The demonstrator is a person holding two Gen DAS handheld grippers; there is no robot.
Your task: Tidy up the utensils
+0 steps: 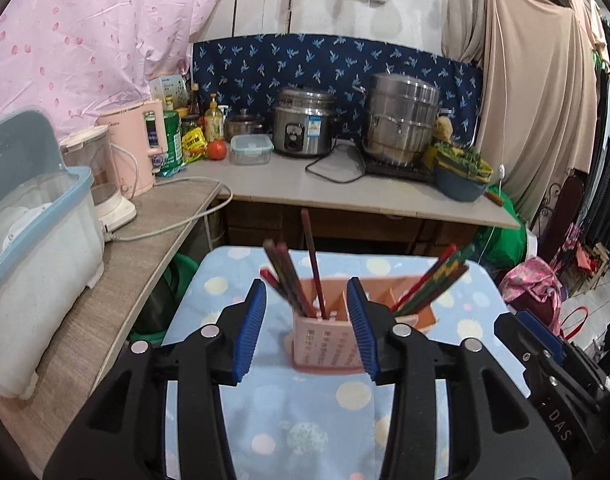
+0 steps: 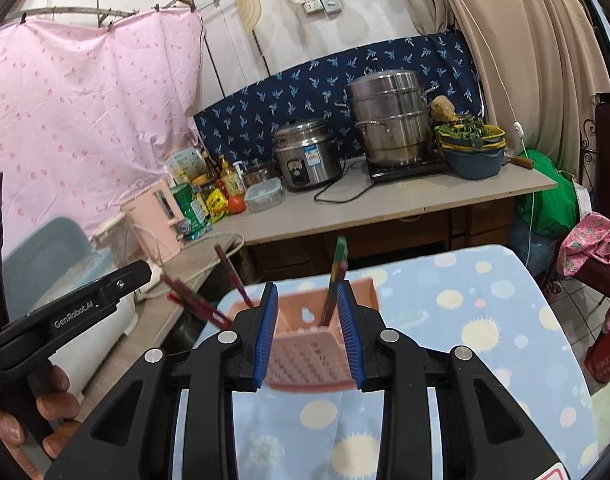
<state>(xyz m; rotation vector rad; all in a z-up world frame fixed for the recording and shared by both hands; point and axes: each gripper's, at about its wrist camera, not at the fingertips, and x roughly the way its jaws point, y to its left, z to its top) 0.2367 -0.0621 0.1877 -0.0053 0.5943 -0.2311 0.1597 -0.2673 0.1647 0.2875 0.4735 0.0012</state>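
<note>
Left wrist view: dotted blue tablecloth (image 1: 209, 292) under pink chopstick holder (image 1: 325, 344), cluttered counter (image 1: 345, 192) behind, both claws agape, empty.

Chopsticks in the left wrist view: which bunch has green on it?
The right-hand bunch, leaning right out of the pink holder; its sticks show green and yellow bands. The left bunch is dark red only.

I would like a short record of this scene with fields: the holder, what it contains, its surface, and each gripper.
holder: pink utensil holder, upright, with compartments
contents: dark red chopsticks in the left compartment; multicolored chopsticks in the right
surface: blue dotted tablecloth
left gripper: open, empty, in front of the holder
right gripper: open, empty, fingers either side of the holder's end
</note>
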